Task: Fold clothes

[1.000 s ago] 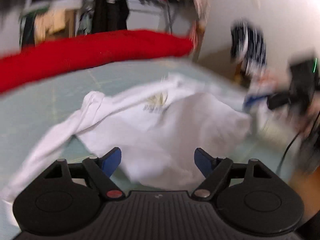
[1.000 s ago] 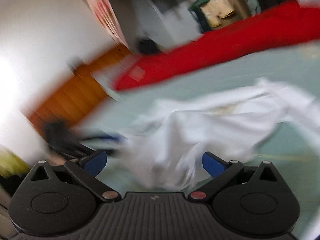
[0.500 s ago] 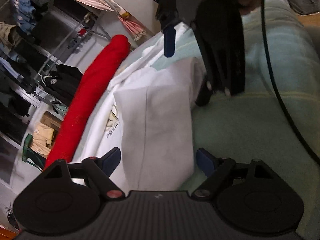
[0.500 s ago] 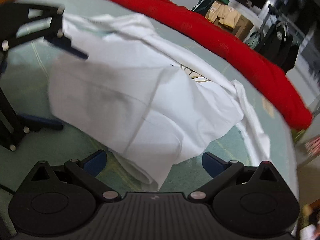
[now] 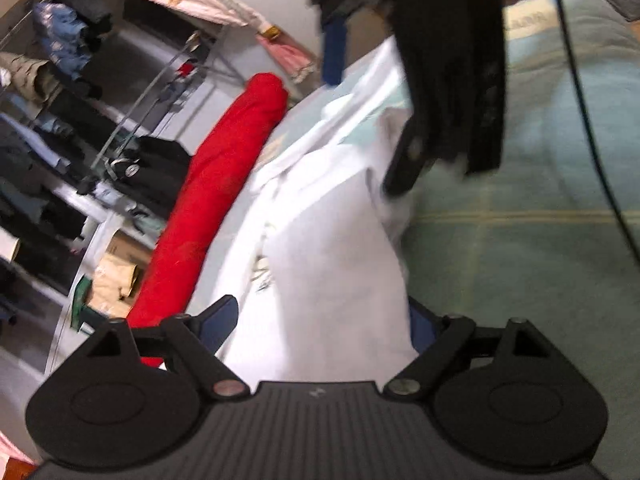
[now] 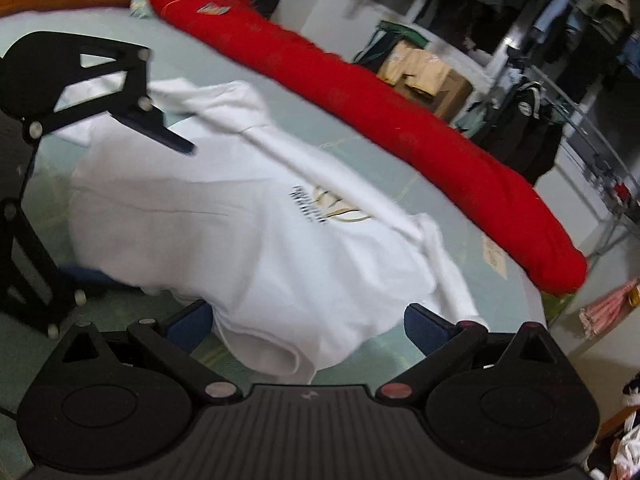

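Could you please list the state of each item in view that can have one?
White shirt: lying crumpled on the green mat, partly folded over, print showing.
Red roll: rolled up, lying beyond the shirt.
Left gripper: open, shirt between its fingers.
Right gripper: open over the shirt's edge.

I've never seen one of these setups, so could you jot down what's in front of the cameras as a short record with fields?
garment: white shirt with a dark printed logo, lying rumpled and partly folded
surface: pale green mat with faint grid lines
beside the shirt: long red roll of fabric along the far edge
left hand-held gripper: open, jaws just widened, shirt edge between them, not pinched
right hand-held gripper: open, shirt hem between its jaws
background: clothes rack, cardboard box
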